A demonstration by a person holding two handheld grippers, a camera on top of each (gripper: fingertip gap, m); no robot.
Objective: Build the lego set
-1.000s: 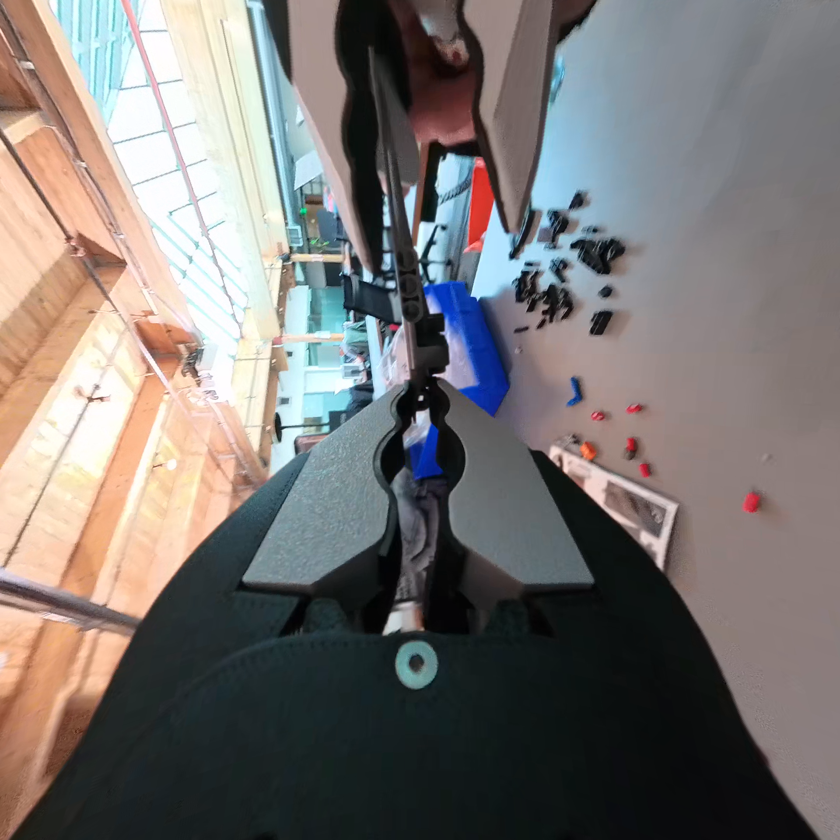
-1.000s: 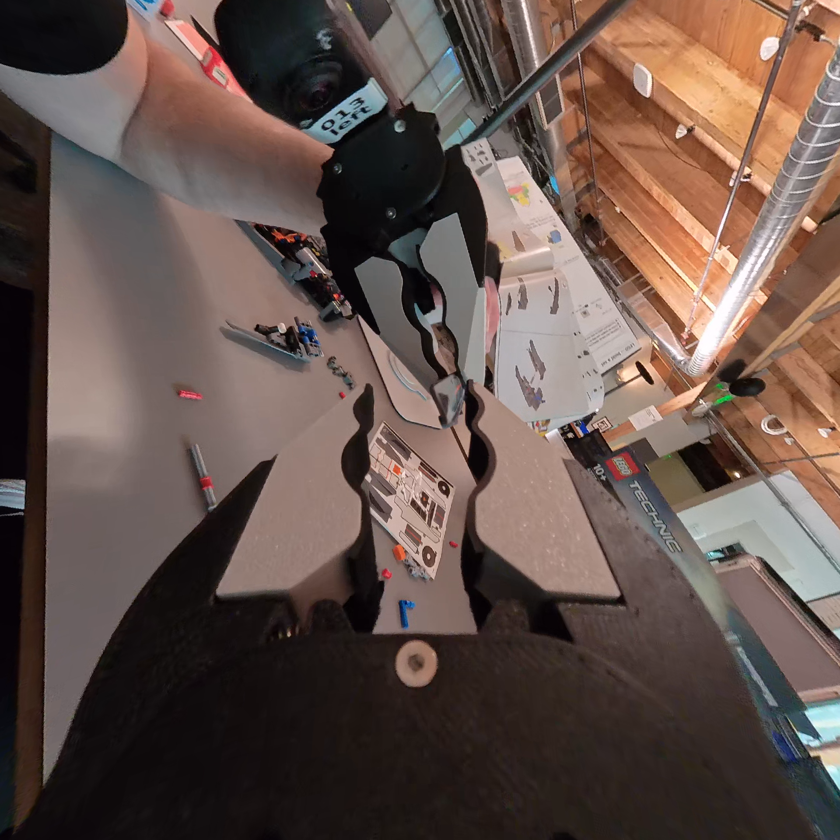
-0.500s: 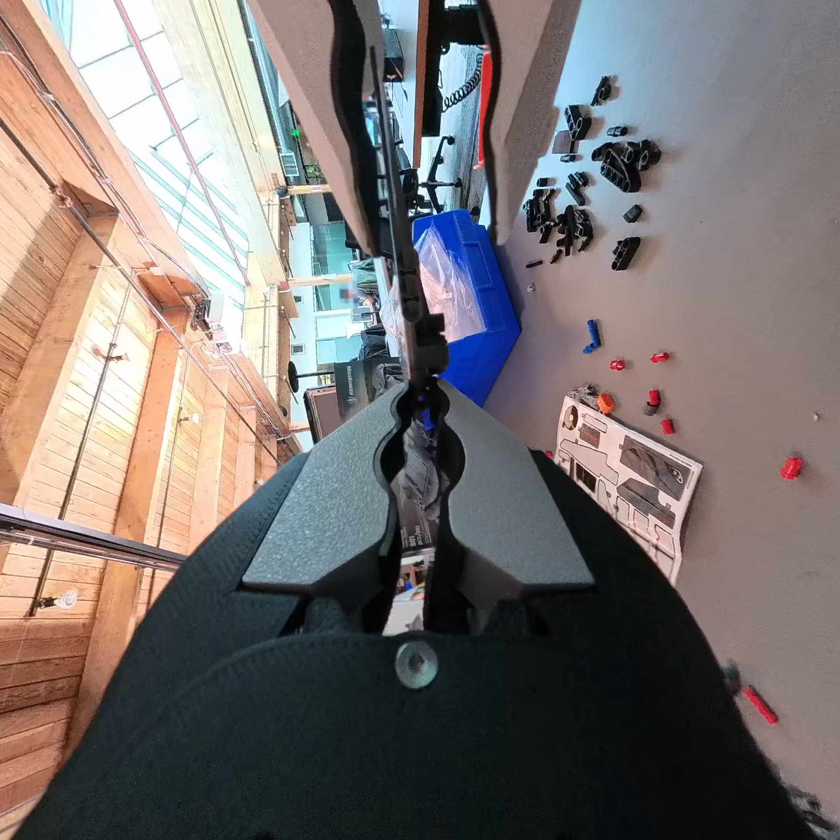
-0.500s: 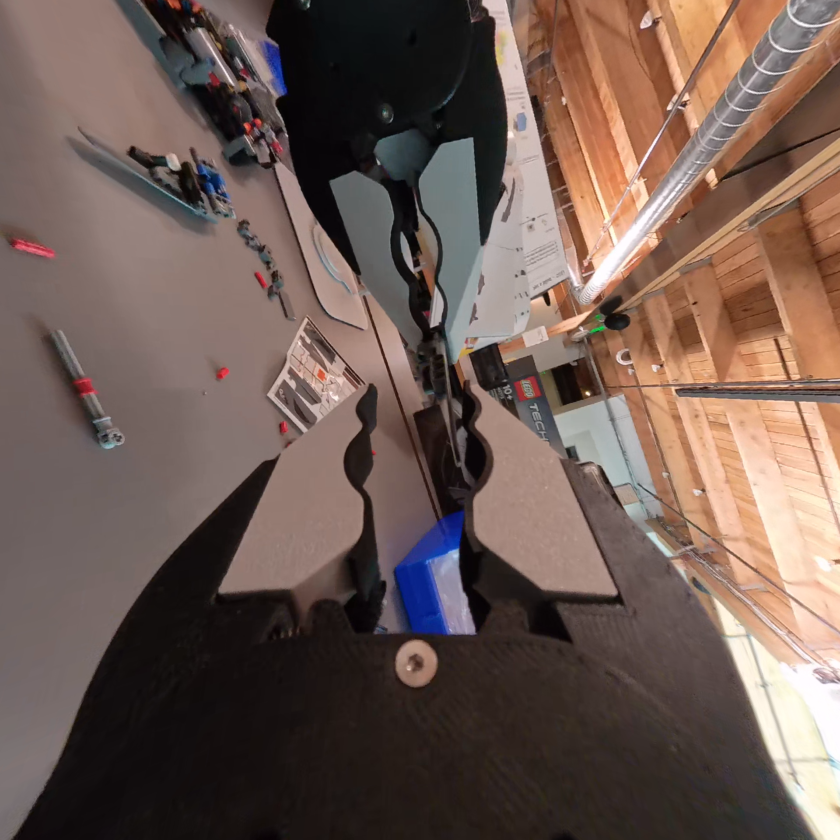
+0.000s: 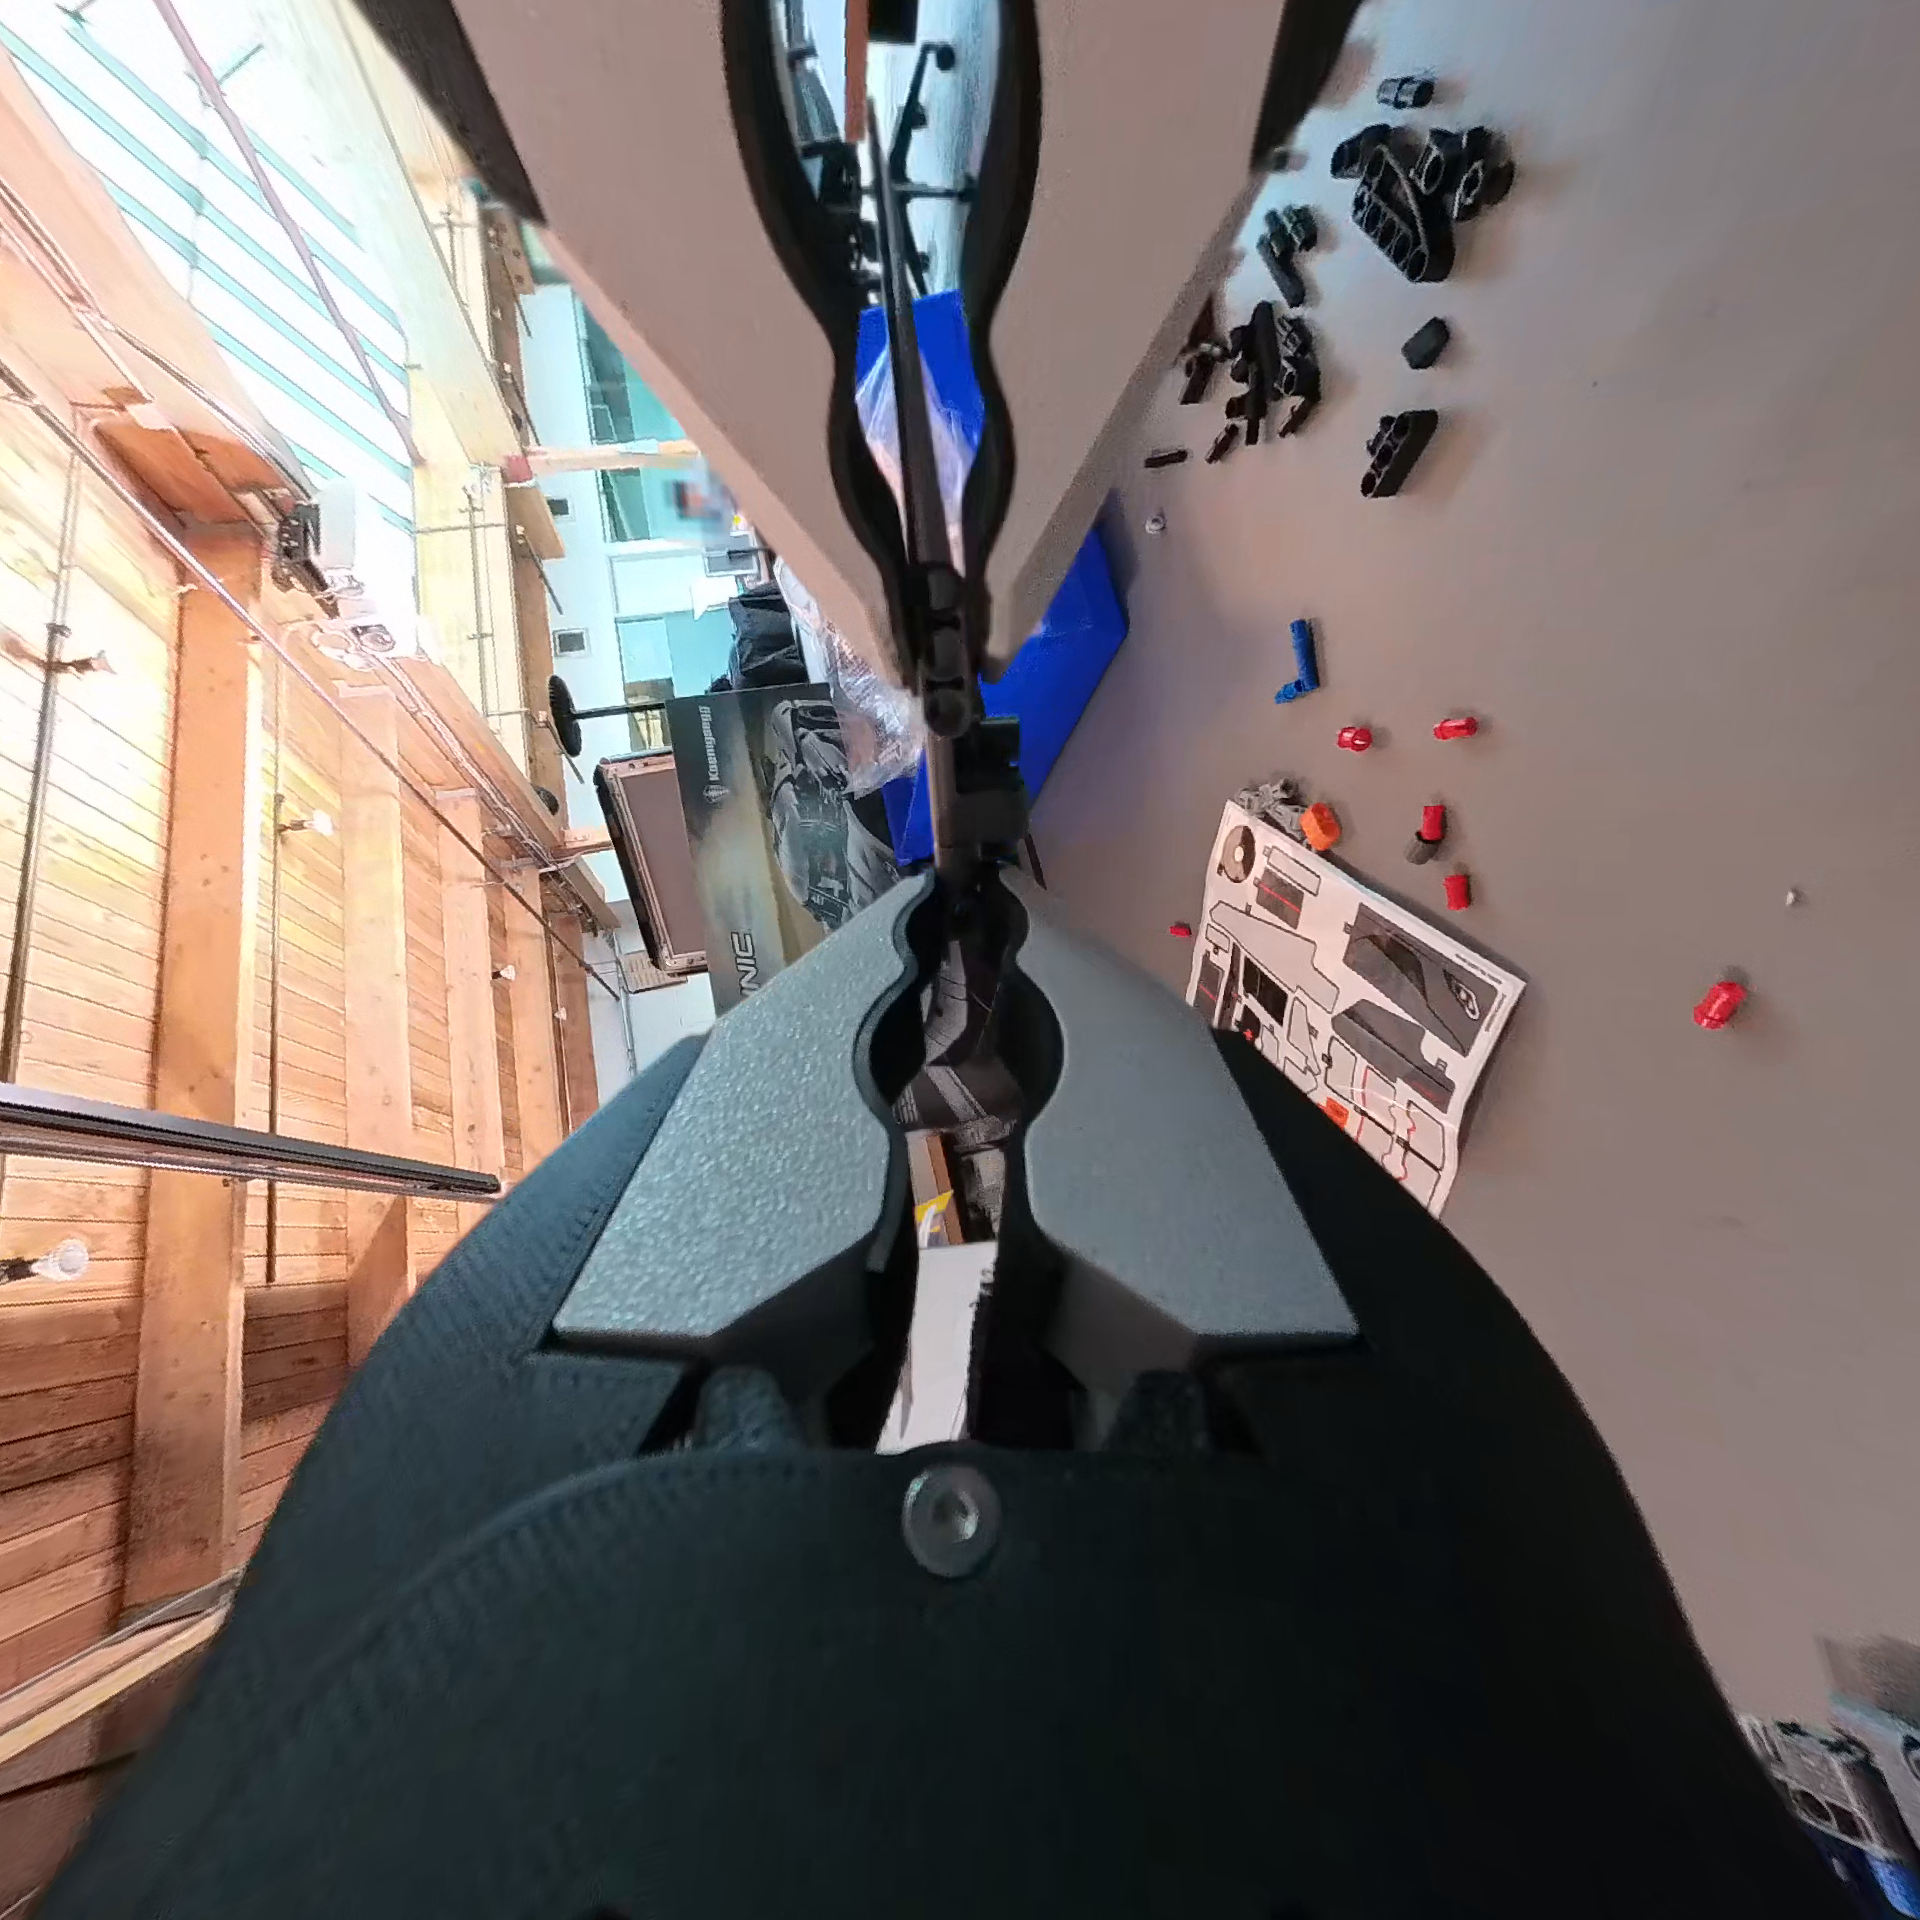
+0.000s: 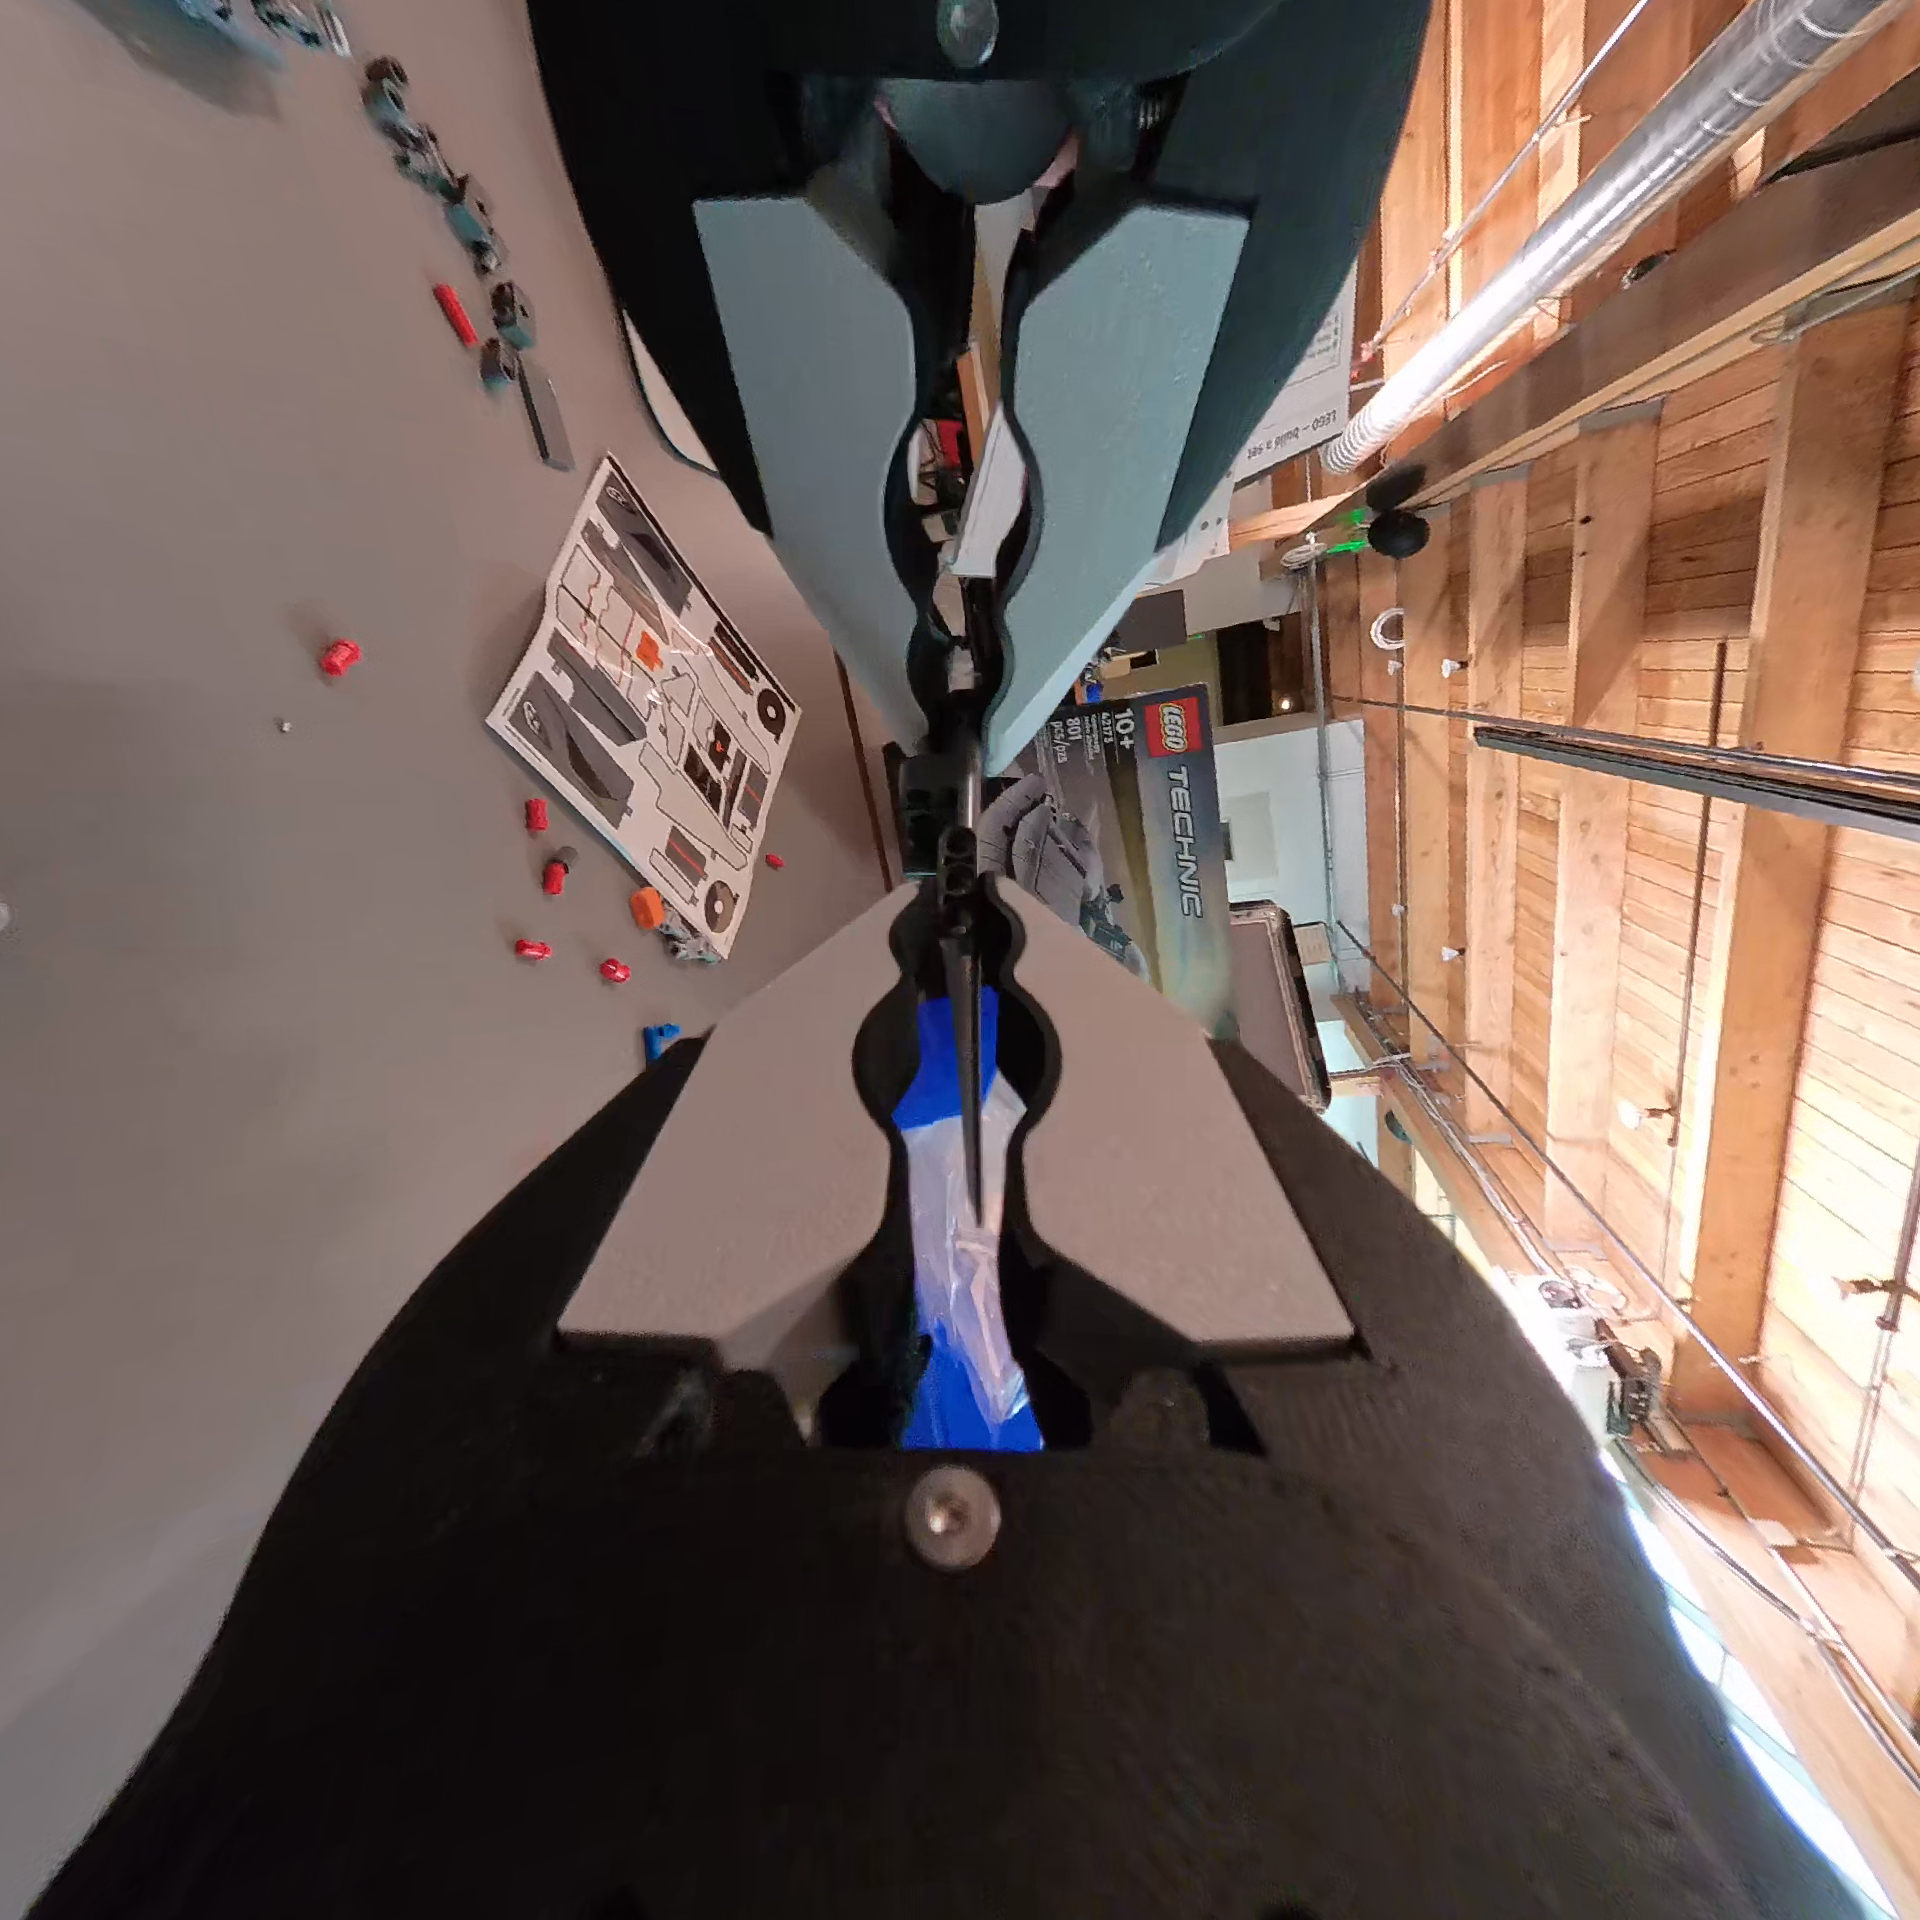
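Left gripper [image 5: 961, 894] and right gripper [image 6: 951, 894], tip to tip, both pinching black lego piece [image 6: 940, 821] above counter [image 6: 208, 1039]; sticker sheet [image 6: 644, 717] alongside.

A thin black lego assembly [image 5: 961, 769] stands edge-on at frame centre, loose black pieces [image 5: 1397, 197] upper right, red pins [image 5: 1449, 821] mid-right.

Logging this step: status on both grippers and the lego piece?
Left gripper and right gripper tip to tip, both shut on black lego assembly, held above grey table. Nothing between the jaws besides it.
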